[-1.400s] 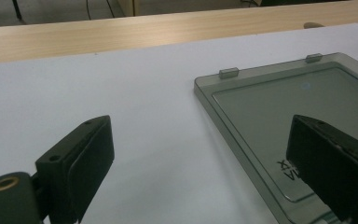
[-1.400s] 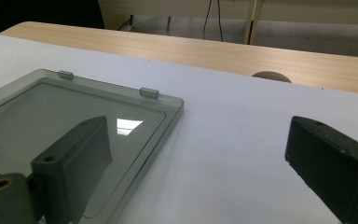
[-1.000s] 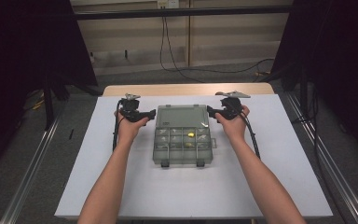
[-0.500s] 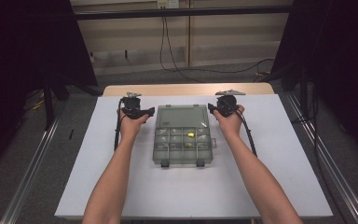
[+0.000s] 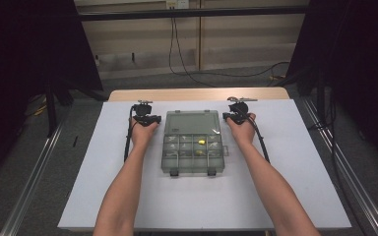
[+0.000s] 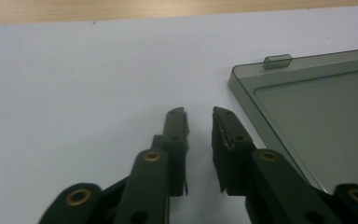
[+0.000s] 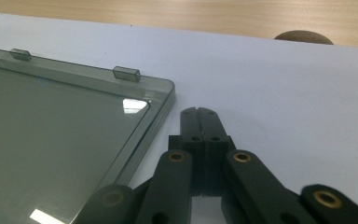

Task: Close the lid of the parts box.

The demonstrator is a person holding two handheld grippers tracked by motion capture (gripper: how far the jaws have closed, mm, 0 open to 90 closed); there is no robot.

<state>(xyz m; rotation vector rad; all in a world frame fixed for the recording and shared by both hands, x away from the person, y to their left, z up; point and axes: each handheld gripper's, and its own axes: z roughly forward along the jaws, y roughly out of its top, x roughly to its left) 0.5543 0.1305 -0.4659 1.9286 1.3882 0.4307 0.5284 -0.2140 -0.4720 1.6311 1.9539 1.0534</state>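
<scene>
- We start with the desk, white-topped, with the compartment box lying flat at its middle, between our two hands.
- The box lies open: its smoky clear lid is folded back flat on the far side, so the box's long axis runs away from us, front latches nearest us.
- The lid is what the next move turns on, we judge. It lies between the hand-held grippers, to the right of the left hand-held gripper and to the left of the right hand-held gripper; each sits just beside a far corner, equally near.
- The left one's jaws have just been closing; a narrow gap is left, with nothing in it.
- The right one's jaws have just been closing too and now meet, empty.
- The lid's far rim carries small tabs.
- The tray's compartments hold small parts, one yellow.
</scene>
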